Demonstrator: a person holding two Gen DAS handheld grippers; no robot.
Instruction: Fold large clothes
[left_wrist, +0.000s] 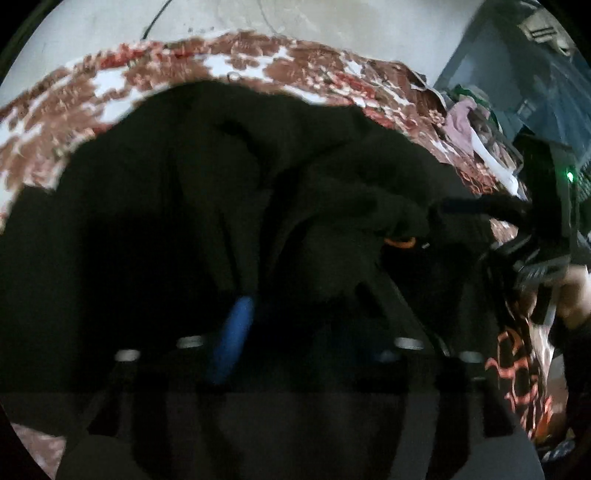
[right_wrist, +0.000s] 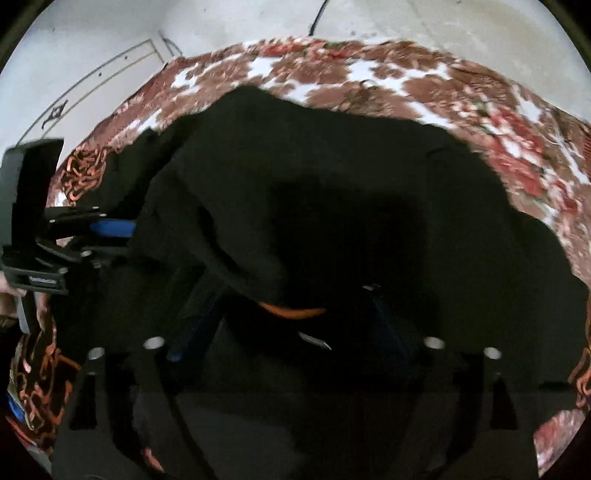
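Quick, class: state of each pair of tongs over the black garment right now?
Left tongs: open, holding nothing; black garment lies loose between the fingers.
Right tongs: open, holding nothing.

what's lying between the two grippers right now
A bunched fold of the black garment with an orange loop lies between the left gripper and the right gripper, seen in the right wrist view.
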